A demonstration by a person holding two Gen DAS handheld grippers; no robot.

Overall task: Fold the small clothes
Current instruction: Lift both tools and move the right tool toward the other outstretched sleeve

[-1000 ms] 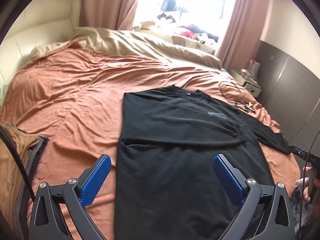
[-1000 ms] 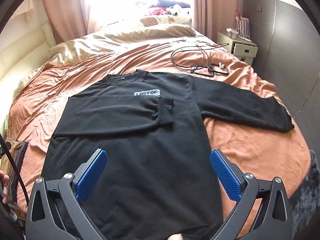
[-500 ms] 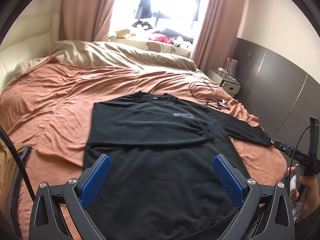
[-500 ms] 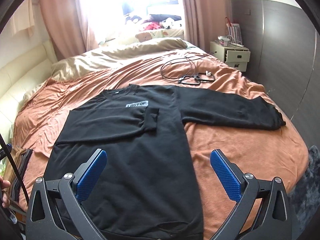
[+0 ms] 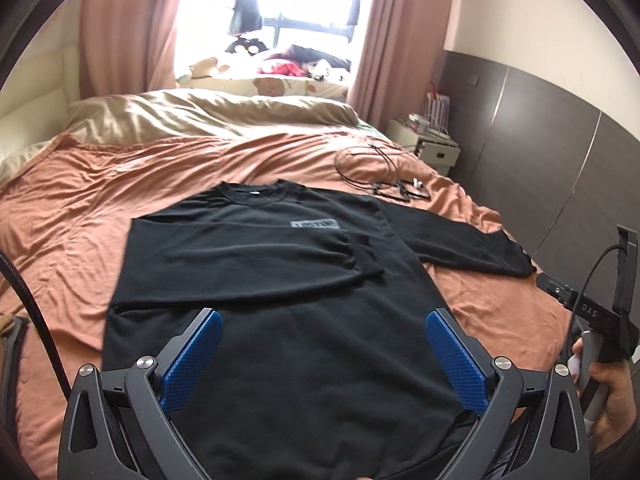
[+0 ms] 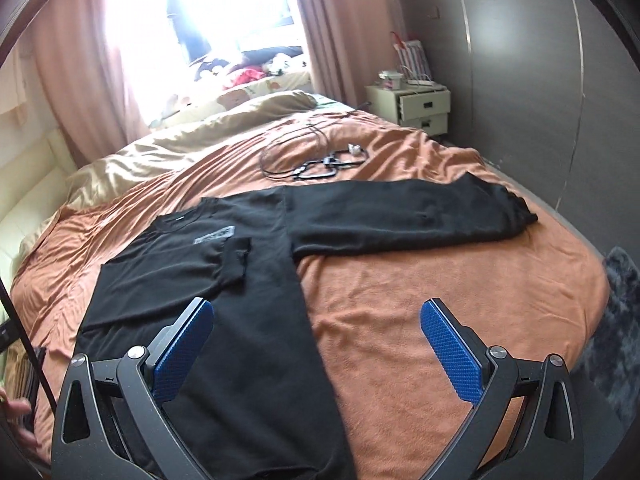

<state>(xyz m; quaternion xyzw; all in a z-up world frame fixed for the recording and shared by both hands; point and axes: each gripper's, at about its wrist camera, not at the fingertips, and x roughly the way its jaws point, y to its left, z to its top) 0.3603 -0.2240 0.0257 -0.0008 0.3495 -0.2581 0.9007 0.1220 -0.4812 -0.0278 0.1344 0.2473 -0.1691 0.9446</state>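
both views have swung right since a second ago: we now see more of the outstretched sleeve and the bare bedspread, and the sweater sits further left in the right wrist view. nothing on the bed itself looks shifted.

left gripper point(image 5: 320, 354) hangs above the sweater's lower body, jaws wide apart, nothing between them. right gripper point(image 6: 316, 350) hangs above the sweater's right edge and the bedspread beside it, jaws also wide apart and empty. neither touches the cloth as far as we can tell.

sweater point(image 5: 280, 320) lies flat, face up, on the orange bedspread point(image 5: 80, 208), collar toward the window, hem toward us. one sleeve is folded across the chest, its cuff point(image 5: 366, 254) just below the grey chest label point(image 5: 314, 224). the other sleeve point(image 6: 404, 214) lies stretched straight out to the right, cuff near the bed's edge.

cables point(image 6: 316, 156) lie coiled on the bedspread beyond the stretched sleeve, apart from it. beige duvet point(image 5: 208, 116) is bunched at the far end of the bed. nightstand point(image 6: 416, 106) stands by the dark wall panel. a hand point(image 5: 608, 392) holding the other gripper's handle shows at the right edge of the left wrist view. brown cloth at the left edge there is too cut off to tell.
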